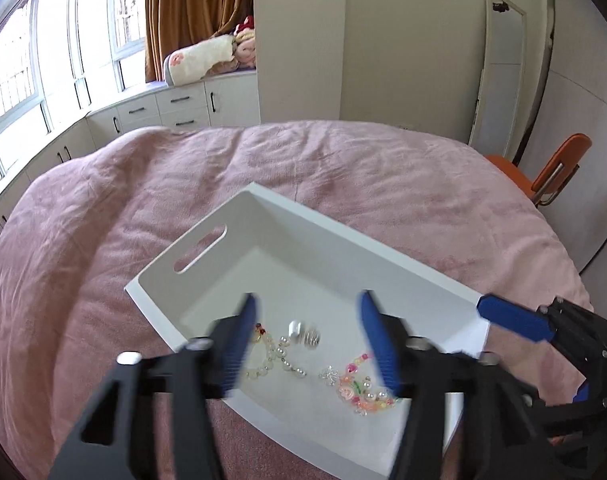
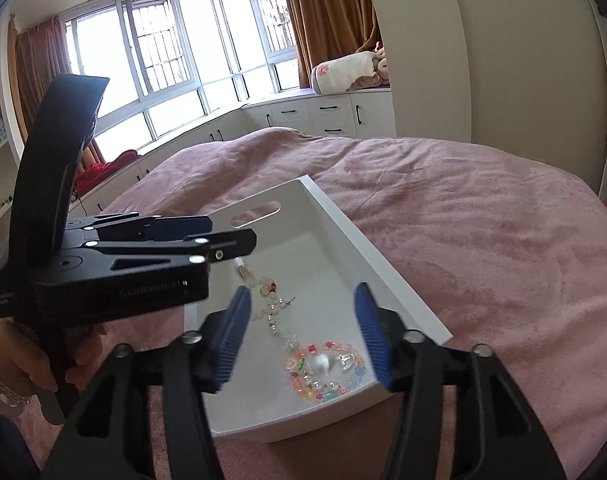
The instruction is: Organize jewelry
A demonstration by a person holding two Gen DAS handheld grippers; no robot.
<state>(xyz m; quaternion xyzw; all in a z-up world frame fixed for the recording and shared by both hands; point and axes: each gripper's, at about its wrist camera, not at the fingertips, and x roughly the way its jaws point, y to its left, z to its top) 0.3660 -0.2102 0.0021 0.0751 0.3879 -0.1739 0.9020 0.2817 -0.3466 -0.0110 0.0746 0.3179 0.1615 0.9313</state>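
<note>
While both claws hang spread wide and empty, we see the left claw (image 1: 307,336) and right claw (image 2: 301,328) above the near end of a white tray (image 1: 323,236) on the pink bed (image 1: 103,208). A pearl strand (image 1: 277,354) and colourful bead bracelet (image 2: 323,372) already lie inside. We judge sorting nearly done; next, check for leftover pieces.

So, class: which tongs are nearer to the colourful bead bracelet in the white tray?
Right. The right tongs hover open directly over the colourful bead bracelet; the left tongs are open over the pearl bracelet beside it.
</note>
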